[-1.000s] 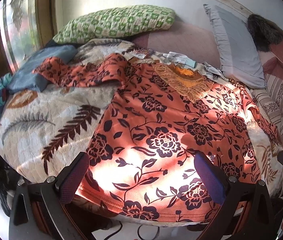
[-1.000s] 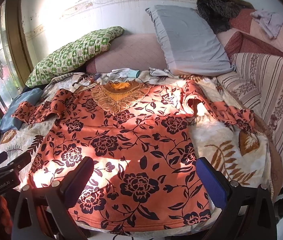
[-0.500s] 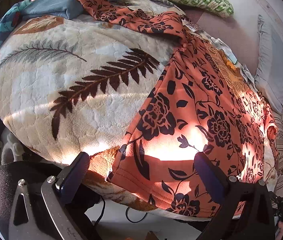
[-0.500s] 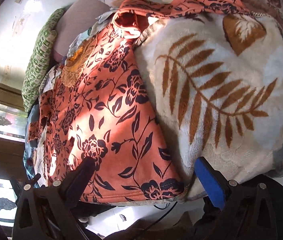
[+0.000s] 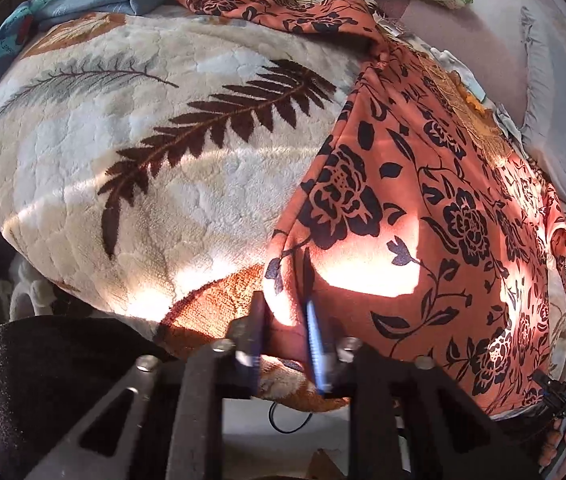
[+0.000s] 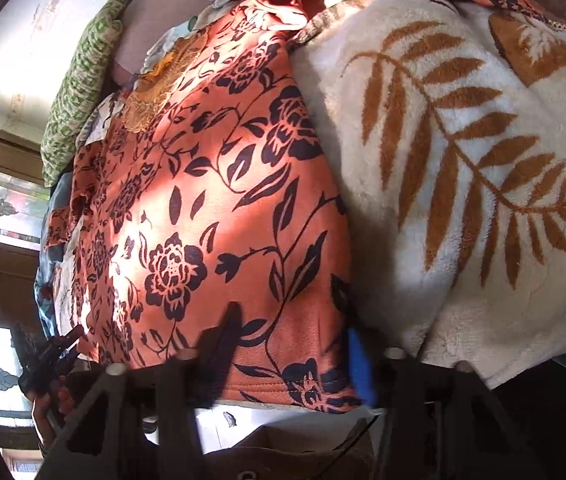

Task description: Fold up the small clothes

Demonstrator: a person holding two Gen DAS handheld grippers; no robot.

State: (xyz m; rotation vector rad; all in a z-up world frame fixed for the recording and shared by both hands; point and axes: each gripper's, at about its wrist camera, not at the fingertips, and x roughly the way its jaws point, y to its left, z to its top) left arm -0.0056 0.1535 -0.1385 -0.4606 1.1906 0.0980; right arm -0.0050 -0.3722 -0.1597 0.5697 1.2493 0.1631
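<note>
A: Floral top [image 5: 423, 216] lies flat on the leaf blanket [image 5: 143, 152] on the bed. Your left gripper [image 5: 283, 320] jaws are closing, hem corner pinched between them.

B: Right gripper [image 6: 295, 348]?

A: Also closing; jaws blurred, hem between them, pads not clearly pressing. Let both bite fully, then lift the corners evenly toward the collar [image 6: 151, 100].

Harsh sun patches, deep shadows, fisheye-warped edges.
</note>
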